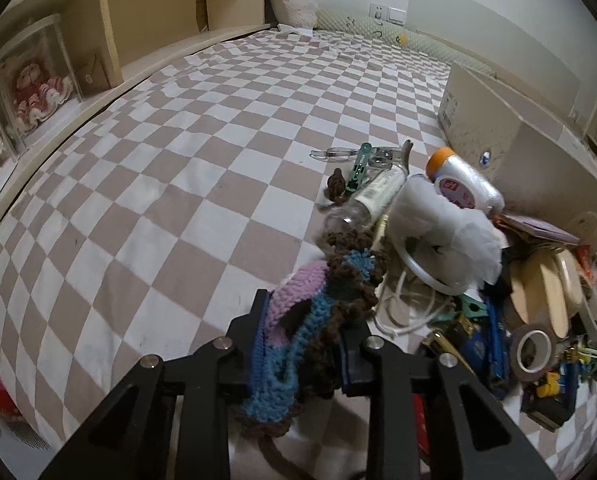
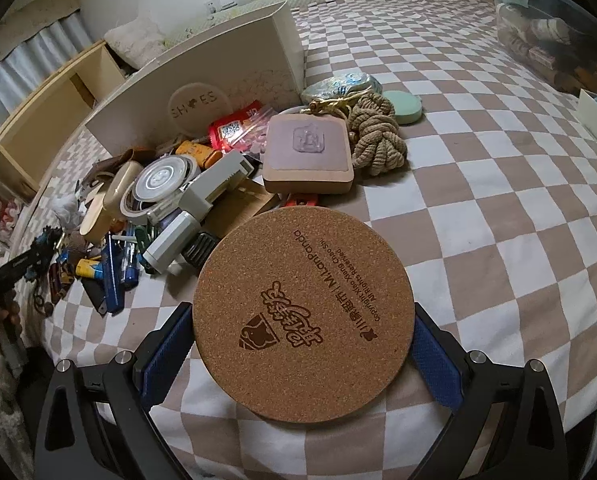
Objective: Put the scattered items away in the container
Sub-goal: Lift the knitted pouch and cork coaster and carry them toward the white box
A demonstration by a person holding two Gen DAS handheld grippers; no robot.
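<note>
Crocheted piece [image 1: 298, 320] in left view only; cork coaster [image 2: 303, 312] right.

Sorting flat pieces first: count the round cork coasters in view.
1: the round cork coaster, gripped between the right gripper's blue fingers above the checkered bedsheet. Others may hide in the pile.

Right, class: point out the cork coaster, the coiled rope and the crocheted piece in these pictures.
cork coaster [image 2: 303, 312], right wrist view, middle of its printed face.
coiled rope [image 2: 376, 136], right wrist view, centre of the knotted bundle.
crocheted piece [image 1: 298, 320], left wrist view, blue band between the gripper's pads.
</note>
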